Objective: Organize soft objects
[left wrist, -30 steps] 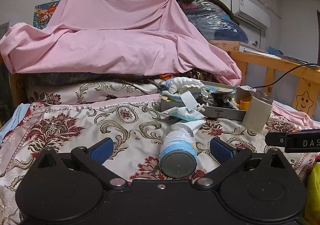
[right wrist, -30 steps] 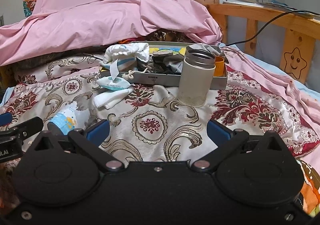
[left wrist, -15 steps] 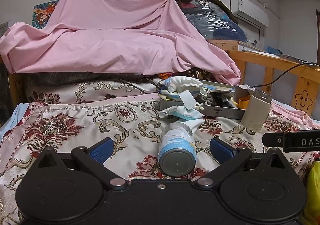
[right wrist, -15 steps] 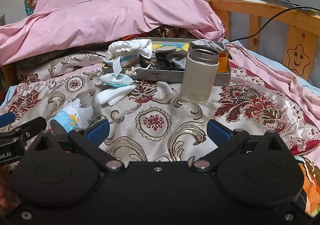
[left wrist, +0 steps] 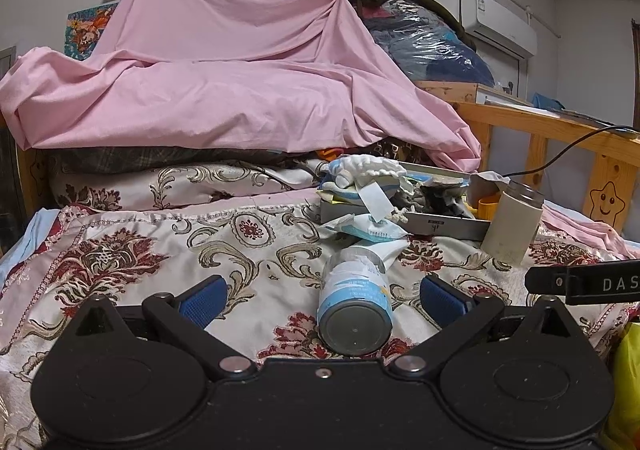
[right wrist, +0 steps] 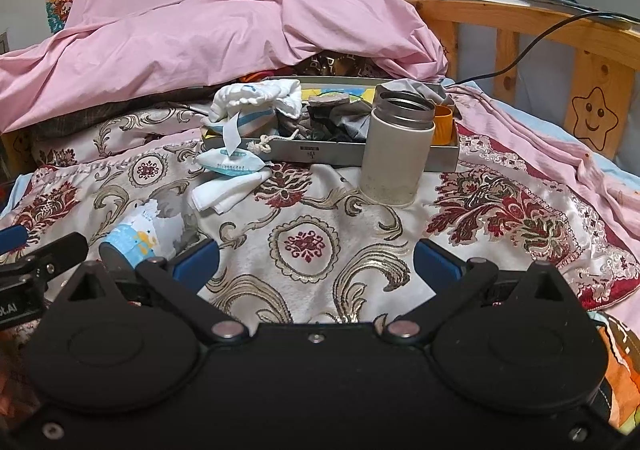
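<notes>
Both the left gripper [left wrist: 320,296] and right gripper [right wrist: 316,260] are held wide apart, nothing grasped. Soft cloths [right wrist: 230,193] are piled by the tray [right wrist: 360,157] mid-bedspread [right wrist: 304,246]. The bottle [left wrist: 354,308] could easily get rolled if nudged.

Pink sheet [left wrist: 224,89] hides whatever lies beneath.
</notes>
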`<state>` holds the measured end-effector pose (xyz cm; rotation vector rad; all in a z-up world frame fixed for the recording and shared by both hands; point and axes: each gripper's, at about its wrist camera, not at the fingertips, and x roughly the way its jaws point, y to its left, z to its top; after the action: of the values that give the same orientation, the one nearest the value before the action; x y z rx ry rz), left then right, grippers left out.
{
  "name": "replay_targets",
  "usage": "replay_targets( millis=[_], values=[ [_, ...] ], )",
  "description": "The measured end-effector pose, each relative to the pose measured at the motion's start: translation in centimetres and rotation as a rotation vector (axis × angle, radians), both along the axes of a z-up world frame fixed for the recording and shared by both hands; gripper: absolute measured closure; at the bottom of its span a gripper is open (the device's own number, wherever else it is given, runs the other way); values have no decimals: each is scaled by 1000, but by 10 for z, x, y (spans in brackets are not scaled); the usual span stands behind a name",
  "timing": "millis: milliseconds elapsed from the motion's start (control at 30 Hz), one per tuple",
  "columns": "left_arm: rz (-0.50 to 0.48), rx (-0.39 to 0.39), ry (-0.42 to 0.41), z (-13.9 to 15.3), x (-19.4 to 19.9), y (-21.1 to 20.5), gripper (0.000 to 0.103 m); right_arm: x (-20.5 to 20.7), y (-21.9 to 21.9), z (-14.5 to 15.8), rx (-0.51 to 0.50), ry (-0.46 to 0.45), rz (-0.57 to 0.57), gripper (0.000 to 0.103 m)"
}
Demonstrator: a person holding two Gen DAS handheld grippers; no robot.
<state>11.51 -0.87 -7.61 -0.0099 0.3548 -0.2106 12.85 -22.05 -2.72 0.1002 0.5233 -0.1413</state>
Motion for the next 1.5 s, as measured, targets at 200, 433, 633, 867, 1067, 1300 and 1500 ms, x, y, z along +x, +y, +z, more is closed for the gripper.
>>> replay_targets(
  millis=[200, 433, 633, 867, 1067, 1300, 1500],
  values=[
    [-1, -5, -2, 2, 0, 2, 1, 1, 1, 0, 0, -4, -5, 0],
    [9, -8, -11, 5, 0, 4, 1, 3, 4, 2, -10, -14, -1, 0],
    [16, -3, -19, 9, 0, 4, 1, 5, 4, 5, -13, -25, 0, 0],
    [-8, 10, 37, 15, 11, 7, 1, 11, 12, 11, -45, -54, 104, 0],
    [-17, -5, 82, 28, 39, 16, 1, 29, 2, 16, 35, -50, 141, 0],
    [-84, -10, 156, 47, 93, 13, 1, 75, -4, 13, 78, -23, 181, 0],
    [-100, -44, 223, 52, 156, 7, 1, 124, 2, 4, 103, -1, 245, 0]
  ],
)
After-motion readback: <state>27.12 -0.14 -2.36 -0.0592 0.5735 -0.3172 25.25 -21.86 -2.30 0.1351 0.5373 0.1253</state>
